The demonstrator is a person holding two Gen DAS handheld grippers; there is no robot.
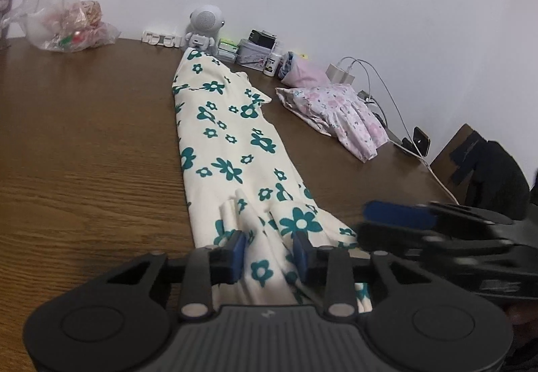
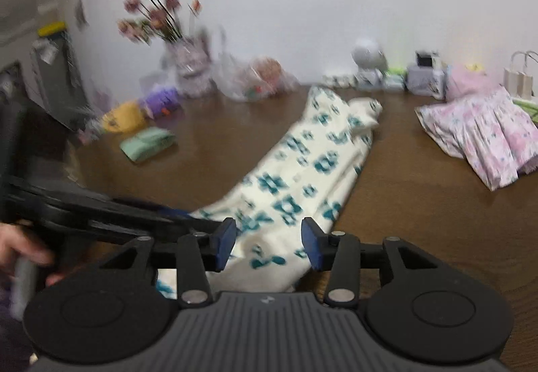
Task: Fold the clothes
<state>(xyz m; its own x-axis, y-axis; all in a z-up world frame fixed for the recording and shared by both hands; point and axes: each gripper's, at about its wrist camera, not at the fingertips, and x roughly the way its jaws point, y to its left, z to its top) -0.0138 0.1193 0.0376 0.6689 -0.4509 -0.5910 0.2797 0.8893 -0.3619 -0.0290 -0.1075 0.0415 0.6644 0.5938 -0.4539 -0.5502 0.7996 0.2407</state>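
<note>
1. The cream dress with teal flowers point(image 1: 228, 150) lies folded into a long narrow strip on the brown wooden surface point(image 1: 84, 143), running from the near edge away toward the wall.
2. The left tool point(image 1: 269, 252) sits right at the near end of that strip. Its blue pads point(image 1: 238, 252) are spread apart, with bunched folds of the dress between them. Whether the pads touch the cloth, I cannot tell.
3. In the right wrist view the right tool point(image 2: 269, 244) hovers over the near end of the same dress point(image 2: 302, 177), fingers spread wide and nothing pinched between them. This view is blurred.
4. In the left wrist view the right tool point(image 1: 400, 215) shows at the right edge, just beside the near right corner of the dress; in the right wrist view the left tool's black body point(image 2: 101, 214) reaches in from the left, with a hand point(image 2: 20, 247) behind it.
5. A pink floral garment point(image 1: 336, 116) lies folded to the right of the dress, apart from it.
6. At the far end, against the wall, stand a small white robot-shaped speaker point(image 1: 205, 29), some boxes and a little bottle point(image 1: 271, 64). White chargers with cables point(image 1: 341, 72) sit farther right.
7. A plastic bag point(image 1: 64, 22) rests at the far left. The right wrist view also shows a vase of pink flowers point(image 2: 161, 25) and a folded green cloth point(image 2: 146, 143) well left of the dress.
</note>
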